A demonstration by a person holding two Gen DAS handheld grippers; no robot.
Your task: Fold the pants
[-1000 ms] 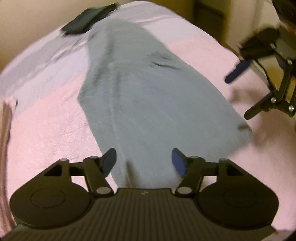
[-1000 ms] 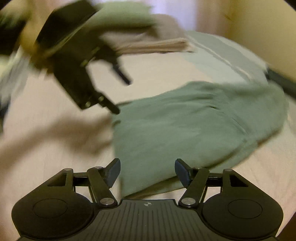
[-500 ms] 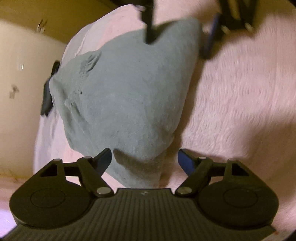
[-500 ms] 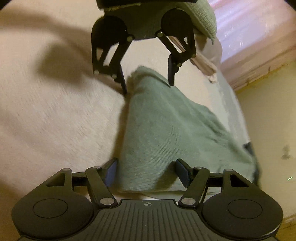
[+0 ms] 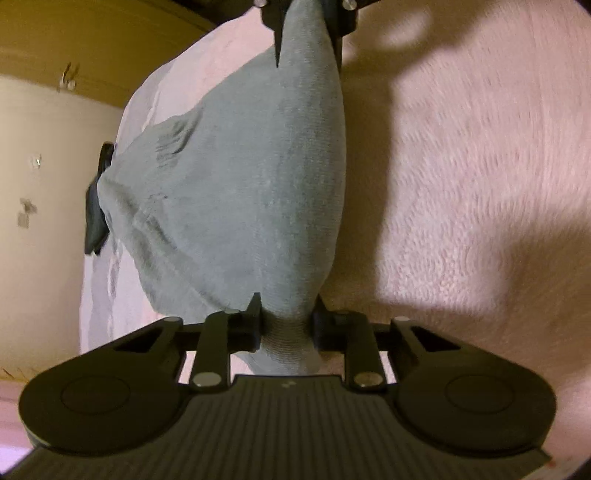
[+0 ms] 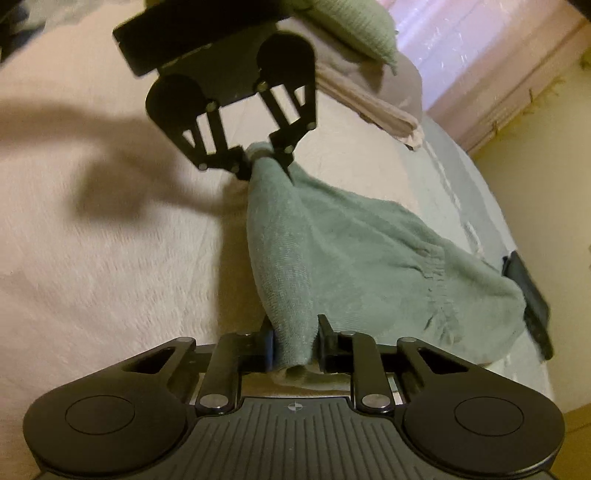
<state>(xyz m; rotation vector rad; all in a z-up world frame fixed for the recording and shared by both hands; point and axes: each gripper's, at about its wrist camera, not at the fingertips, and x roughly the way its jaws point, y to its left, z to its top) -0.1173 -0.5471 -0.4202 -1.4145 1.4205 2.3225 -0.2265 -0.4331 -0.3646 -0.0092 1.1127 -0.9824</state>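
Grey-green knit pants (image 5: 240, 177) lie folded on a pink bed cover (image 5: 461, 184). In the left wrist view my left gripper (image 5: 286, 321) is closing its jaws on one corner of the near edge, and the bunched cloth is pinched between the pads. My right gripper (image 5: 306, 33) holds the far corner at the top of that view. In the right wrist view the right gripper (image 6: 295, 343) is likewise closing on the pants (image 6: 351, 258), and the left gripper (image 6: 264, 158) faces it, clamped on the opposite corner. The edge between them is lifted and pulled taut.
A dark flat object (image 6: 528, 291) lies partly under the pants' far end near the bed's edge. A stack of folded beige clothes (image 6: 369, 92) with a green folded item (image 6: 354, 26) on top sits behind the left gripper. A cream wall (image 5: 37, 221) borders the bed.
Both grippers came down onto the pants' edge facing each other and went from wide open to closed on its two corners. The edge now bunches and rises between them.
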